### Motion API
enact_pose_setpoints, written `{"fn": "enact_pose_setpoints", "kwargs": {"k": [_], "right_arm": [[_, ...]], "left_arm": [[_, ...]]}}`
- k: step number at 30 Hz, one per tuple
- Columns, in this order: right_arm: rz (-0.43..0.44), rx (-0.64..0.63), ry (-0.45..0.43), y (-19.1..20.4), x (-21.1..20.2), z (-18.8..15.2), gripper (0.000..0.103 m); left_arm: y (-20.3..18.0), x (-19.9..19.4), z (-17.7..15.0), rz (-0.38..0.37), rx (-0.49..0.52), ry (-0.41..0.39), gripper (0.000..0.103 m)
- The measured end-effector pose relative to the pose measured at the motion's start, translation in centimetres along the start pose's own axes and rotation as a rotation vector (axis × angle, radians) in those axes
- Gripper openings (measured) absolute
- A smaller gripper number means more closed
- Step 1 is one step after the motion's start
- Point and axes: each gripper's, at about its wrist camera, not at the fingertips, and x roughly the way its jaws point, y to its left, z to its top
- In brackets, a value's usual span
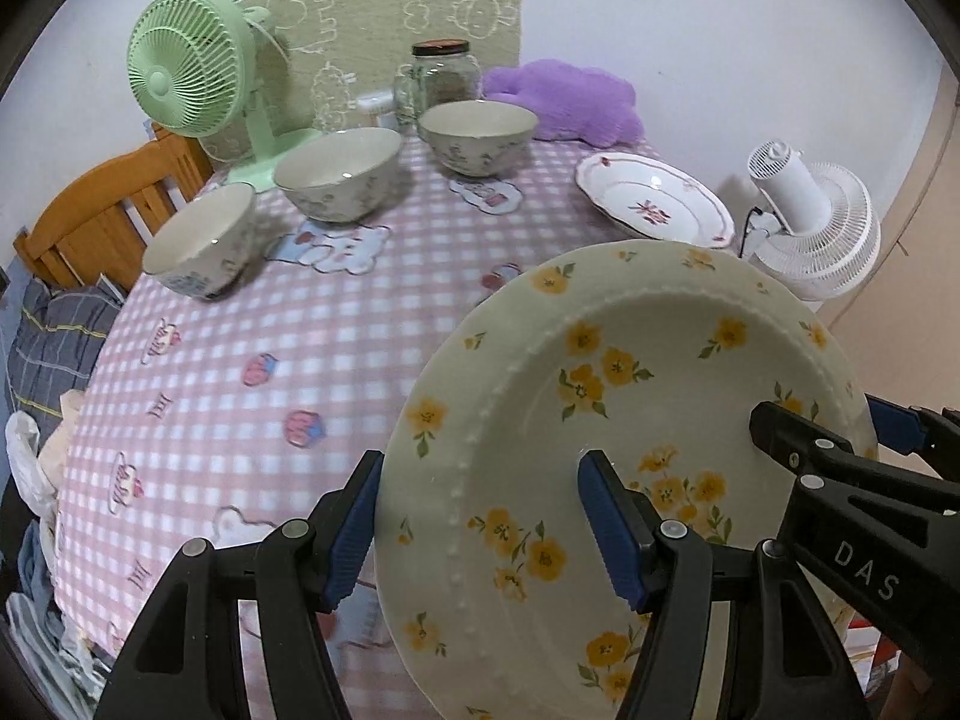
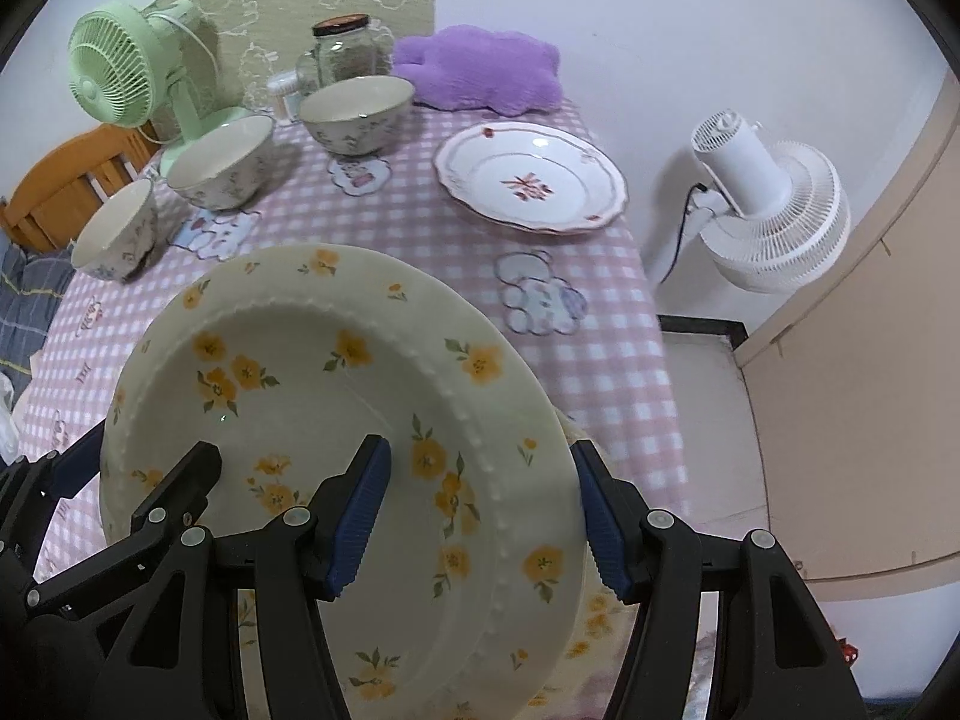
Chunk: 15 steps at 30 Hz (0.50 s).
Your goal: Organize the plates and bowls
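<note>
Yellow-flower plate (image 1: 630,420) fills the near field in both wrist views, tilted, lifted off the worktop (image 1: 270,396) near its front right corner. Both grippers are on it at once: left gripper (image 1: 480,525) has its fingers either side of the plate's left rim, one pad (image 1: 606,531) on the inner face, the other outside the rim. Right gripper (image 2: 477,525) does the same on the right rim. Both pairs look closed down on the rim, though contact on the outer pads is partly hidden by the plate edge.

Right wrist view shows a bit of another yellow-flowered piece under the lifted plate at the bottom; can't tell what it is.

Other task items: red-flower plate (image 2: 531,180) lies flat by the right edge, toward the back. Three bowls sit in a diagonal row, small bowl (image 1: 201,243) at the left edge, middle bowl (image 1: 339,174), back bowl (image 1: 477,135) near the back edge, all apart from each other. Green fan (image 1: 186,63), jar (image 1: 444,75) and purple cushion (image 1: 564,99) line the back edge.

Judgement: step in hand is carrying the yellow plate for stacking, likely with the red-flower plate. Next move needs levelling the plate, keeping both grips matched so it doesn't twist, then lowering it centred. Bowls untouched so far.
</note>
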Motion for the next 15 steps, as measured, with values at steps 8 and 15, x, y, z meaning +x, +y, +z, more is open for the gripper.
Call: {"fn": "enact_pose_setpoints", "kwargs": {"k": [8,15], "right_arm": [[-0.019,0.005,0.022,-4.1,1.0,-1.9,0.064],[-0.035,0.006,0.066,-6.6,2.5,-3.5,0.064]], "left_arm": [[-3.9,1.1,-1.6,-0.030,-0.001,0.030,0.065],[-6.2,2.6,-2.9,-0.050,0.000,0.074,0.066]]}}
